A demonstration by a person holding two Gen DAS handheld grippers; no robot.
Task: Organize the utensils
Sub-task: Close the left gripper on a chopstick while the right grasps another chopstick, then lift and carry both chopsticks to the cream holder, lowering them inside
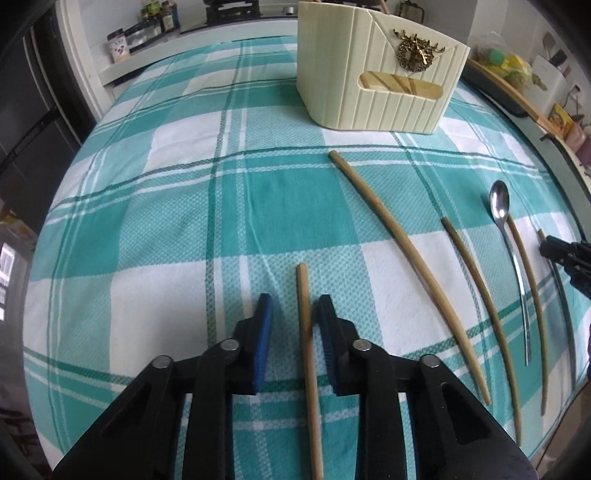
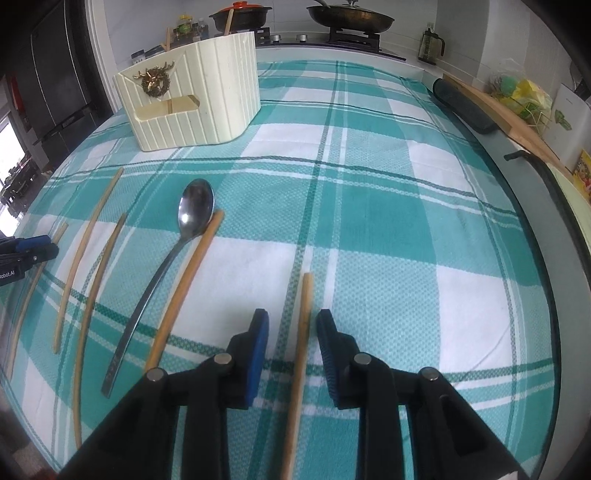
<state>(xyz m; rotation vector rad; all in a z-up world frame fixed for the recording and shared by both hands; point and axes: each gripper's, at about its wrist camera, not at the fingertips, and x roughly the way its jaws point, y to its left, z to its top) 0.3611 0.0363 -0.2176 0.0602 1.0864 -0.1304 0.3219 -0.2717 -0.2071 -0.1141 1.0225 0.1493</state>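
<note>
Several wooden chopsticks and a metal spoon (image 1: 498,206) (image 2: 195,206) lie on a teal checked cloth (image 1: 184,206) (image 2: 388,221). A cream ribbed utensil holder (image 1: 376,74) (image 2: 192,96) stands at the far side. My left gripper (image 1: 293,306) is open astride one chopstick (image 1: 306,332), which lies close to the right pad, with a gap to the left pad. My right gripper (image 2: 291,317) is open astride another chopstick (image 2: 301,350), which touches neither pad. Each gripper shows at the edge of the other's view: the right gripper (image 1: 565,254) and the left gripper (image 2: 29,247).
Behind the cloth a stove carries a frying pan (image 2: 351,16) and a red-lidded pot (image 2: 240,14), with jars (image 1: 147,26) beside it. A wooden board (image 2: 498,107) and bags lie past the table's right edge. A dark cabinet (image 1: 29,110) stands on the left.
</note>
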